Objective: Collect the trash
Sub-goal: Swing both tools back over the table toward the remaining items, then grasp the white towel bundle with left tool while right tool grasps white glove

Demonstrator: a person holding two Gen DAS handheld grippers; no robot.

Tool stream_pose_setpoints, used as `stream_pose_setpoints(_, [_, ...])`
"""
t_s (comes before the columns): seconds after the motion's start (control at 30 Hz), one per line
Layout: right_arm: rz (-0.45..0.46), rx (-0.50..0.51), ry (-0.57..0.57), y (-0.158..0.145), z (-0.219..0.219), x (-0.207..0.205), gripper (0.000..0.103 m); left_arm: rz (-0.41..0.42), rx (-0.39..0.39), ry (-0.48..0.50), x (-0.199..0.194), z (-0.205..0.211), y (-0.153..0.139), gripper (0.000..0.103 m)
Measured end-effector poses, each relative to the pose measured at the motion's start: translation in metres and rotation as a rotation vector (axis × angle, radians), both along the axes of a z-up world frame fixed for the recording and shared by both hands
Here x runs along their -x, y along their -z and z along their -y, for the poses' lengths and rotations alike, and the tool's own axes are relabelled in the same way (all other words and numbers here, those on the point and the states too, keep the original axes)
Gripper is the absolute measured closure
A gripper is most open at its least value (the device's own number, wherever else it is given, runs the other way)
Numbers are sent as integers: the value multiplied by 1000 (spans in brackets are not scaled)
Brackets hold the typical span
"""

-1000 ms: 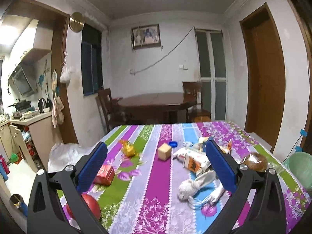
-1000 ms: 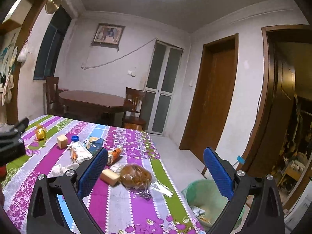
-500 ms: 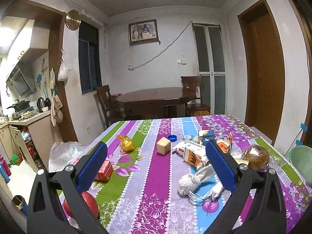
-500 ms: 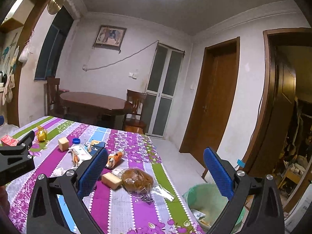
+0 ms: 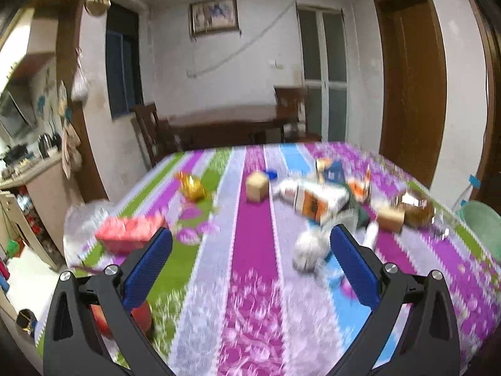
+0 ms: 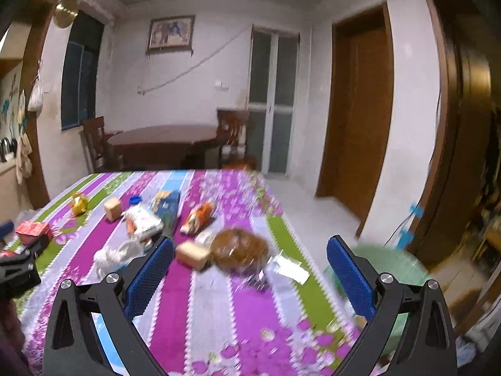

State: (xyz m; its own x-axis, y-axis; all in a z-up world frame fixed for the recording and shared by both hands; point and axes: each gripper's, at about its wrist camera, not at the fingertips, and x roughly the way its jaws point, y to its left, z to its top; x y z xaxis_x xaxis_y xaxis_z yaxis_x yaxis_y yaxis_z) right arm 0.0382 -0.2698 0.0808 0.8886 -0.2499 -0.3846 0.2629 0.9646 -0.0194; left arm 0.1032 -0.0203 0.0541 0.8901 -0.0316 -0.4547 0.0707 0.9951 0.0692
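Trash lies on a striped floral tablecloth (image 5: 256, 250). In the left wrist view I see a red box (image 5: 128, 233), a gold wrapper (image 5: 192, 188), a tan cube (image 5: 256, 186), a white and orange carton (image 5: 313, 199), crumpled white paper (image 5: 308, 247) and a brown bag (image 5: 413, 208). The right wrist view shows the brown bag (image 6: 239, 250), a tan block (image 6: 192, 253), an orange wrapper (image 6: 198, 216) and a green bin (image 6: 394, 266) off the table's right edge. My left gripper (image 5: 250, 269) and right gripper (image 6: 249, 269) are open and empty above the table.
A red ball (image 5: 137, 313) sits at the near left corner. A dark wooden dining table (image 6: 162, 139) with chairs stands behind. A brown door (image 6: 360, 109) is on the right, a kitchen counter (image 5: 28, 172) on the left.
Both grippers have tilted down and moved nearer the table; the views are now blurred by motion. The right view has swung left toward the brown bag. Nothing was picked up.
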Motion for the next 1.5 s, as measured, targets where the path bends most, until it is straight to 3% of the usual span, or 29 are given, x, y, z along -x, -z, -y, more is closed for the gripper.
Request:
stream_pose_setpoints(0.17, [-120, -137, -69, 39, 9, -22, 5, -87, -11, 30, 1, -7, 28, 6])
stream_pose_setpoints(0.33, [-208, -195, -119, 69, 5, -45, 5, -136, -15, 85, -5, -4, 34, 6])
stream_pose_setpoints(0.7, [-284, -263, -142, 96, 13, -66, 5, -278, 85, 123, -27, -10, 55, 6])
stream_pose_setpoints(0.8, [-293, -263, -205, 95, 2, -79, 9, -300, 108, 134, -33, -9, 56, 6])
stream_pose_setpoints(0.93, [-316, -251, -283, 94, -14, -97, 25, -295, 97, 140, -34, -5, 56, 6])
stream_pose_setpoints(1.03, [-351, -310, -356, 97, -28, -114, 34, -294, 89, 139, -33, -4, 56, 6])
stream_pose_setpoints(1.2, [-392, -370, -458, 99, -56, -145, 38, -291, 71, 114, -31, -9, 55, 6])
stream_pose_setpoints(1.27, [-424, -403, -468, 105, -63, -158, 49, -292, 58, 98, -30, -11, 55, 6])
stream_pose_setpoints(1.5, [-466, -448, -450, 119, -73, -185, 52, -307, 57, 53, -32, -23, 58, 6])
